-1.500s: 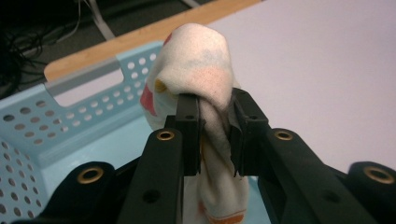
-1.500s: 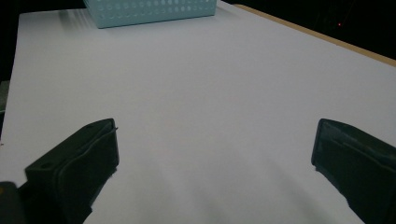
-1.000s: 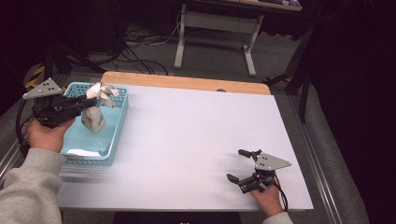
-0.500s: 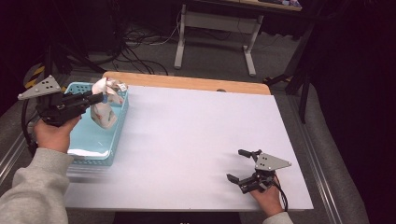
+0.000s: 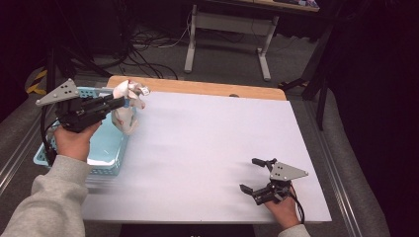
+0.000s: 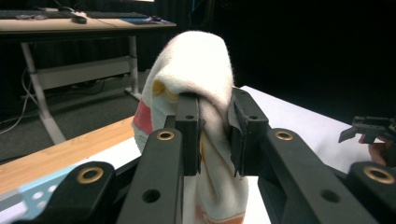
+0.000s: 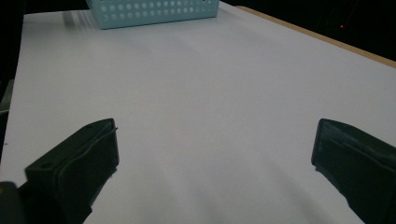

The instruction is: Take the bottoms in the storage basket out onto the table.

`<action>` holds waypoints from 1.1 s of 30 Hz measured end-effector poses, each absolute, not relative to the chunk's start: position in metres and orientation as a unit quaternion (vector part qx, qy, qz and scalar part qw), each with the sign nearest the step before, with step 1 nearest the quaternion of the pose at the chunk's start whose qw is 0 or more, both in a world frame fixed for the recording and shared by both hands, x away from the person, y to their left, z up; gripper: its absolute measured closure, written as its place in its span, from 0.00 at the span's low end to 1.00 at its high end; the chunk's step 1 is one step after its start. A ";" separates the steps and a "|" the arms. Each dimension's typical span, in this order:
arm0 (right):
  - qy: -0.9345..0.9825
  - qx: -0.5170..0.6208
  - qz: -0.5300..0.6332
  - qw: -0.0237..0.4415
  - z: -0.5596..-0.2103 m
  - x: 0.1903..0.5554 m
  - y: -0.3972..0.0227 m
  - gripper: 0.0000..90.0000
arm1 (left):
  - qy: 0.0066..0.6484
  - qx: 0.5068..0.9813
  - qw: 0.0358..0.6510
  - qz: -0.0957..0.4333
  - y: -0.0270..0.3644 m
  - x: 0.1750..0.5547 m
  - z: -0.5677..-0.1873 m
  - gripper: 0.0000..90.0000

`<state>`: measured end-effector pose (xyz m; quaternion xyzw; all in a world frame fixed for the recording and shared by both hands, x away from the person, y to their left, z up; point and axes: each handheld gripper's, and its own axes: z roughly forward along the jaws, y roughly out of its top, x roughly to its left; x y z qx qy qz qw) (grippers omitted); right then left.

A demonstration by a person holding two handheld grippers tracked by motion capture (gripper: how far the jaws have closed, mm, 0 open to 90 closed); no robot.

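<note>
A white sock with red and yellow marks hangs in the air over the right edge of the light blue basket, at the table's left. My left gripper is shut on the sock, whose folded top bulges above the two black jaws while its toe end droops below them. My right gripper rests low near the table's front right corner, open with nothing between its fingers.
The white table top has a wooden strip along its far edge. The blue basket stands at the far end in the right gripper view. A desk frame and cables lie on the floor beyond the table.
My left gripper has lifted the sock out of the basket and carried it right and toward the far edge. The right gripper has stayed where it was.
</note>
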<state>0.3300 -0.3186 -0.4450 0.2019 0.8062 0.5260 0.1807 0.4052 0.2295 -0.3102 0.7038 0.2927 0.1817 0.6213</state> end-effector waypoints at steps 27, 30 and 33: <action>0.806 0.201 0.527 0.180 -0.445 0.330 -0.319 0.01 | 0.249 0.728 0.622 0.145 0.152 0.425 -0.327 0.85; 0.806 0.201 0.528 0.180 -0.445 0.330 -0.319 0.01 | 0.245 0.730 0.622 0.141 0.143 0.427 -0.331 0.85; 0.806 0.200 0.528 0.179 -0.445 0.330 -0.319 0.01 | 0.242 0.736 0.617 0.141 0.135 0.428 -0.335 0.85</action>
